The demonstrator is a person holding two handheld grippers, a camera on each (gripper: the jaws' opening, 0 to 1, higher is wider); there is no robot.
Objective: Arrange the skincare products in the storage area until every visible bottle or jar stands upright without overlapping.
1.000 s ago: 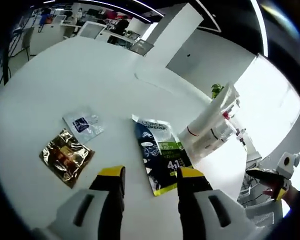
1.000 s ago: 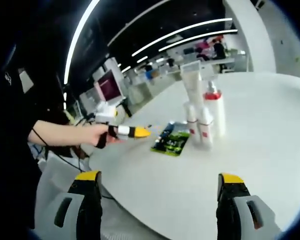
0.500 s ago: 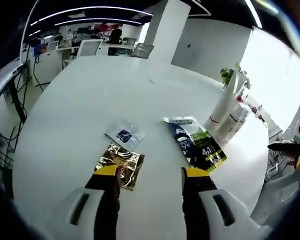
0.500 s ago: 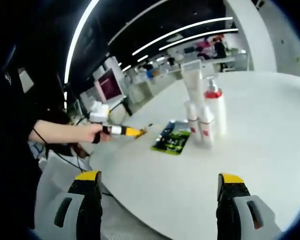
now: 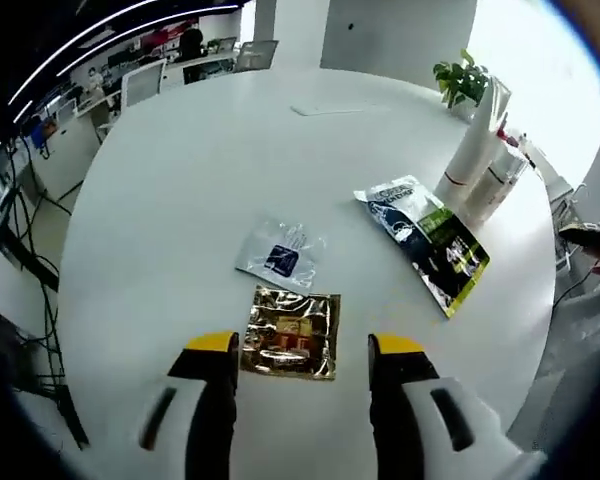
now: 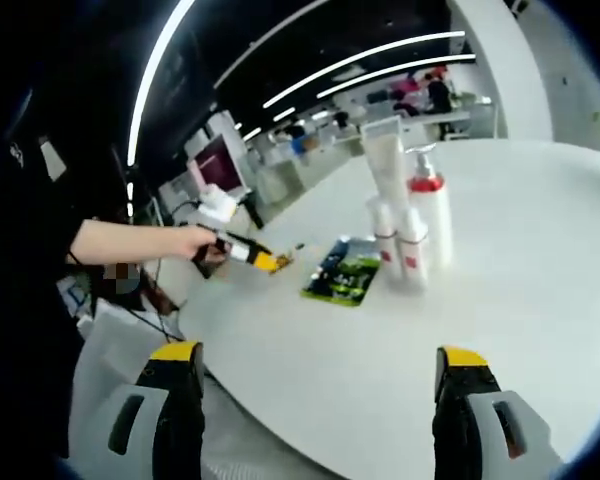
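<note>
The skincare bottles (image 5: 483,160) are grouped upright near the table (image 5: 180,180) edge, beside the green-and-black sachet (image 5: 428,243). A gold foil sachet (image 5: 292,334) is positioned directly ahead of the left gripper (image 5: 302,350), between its empty, parted jaws; a clear sachet (image 5: 280,253) lies just beyond it. The gold sachet is nearest to the left gripper. The right gripper (image 6: 320,365) is held off the table edge, jaws wide apart and empty, well apart from the bottles (image 6: 405,215). Sachet print cannot be read, and the bottle count cannot be determined.
</note>
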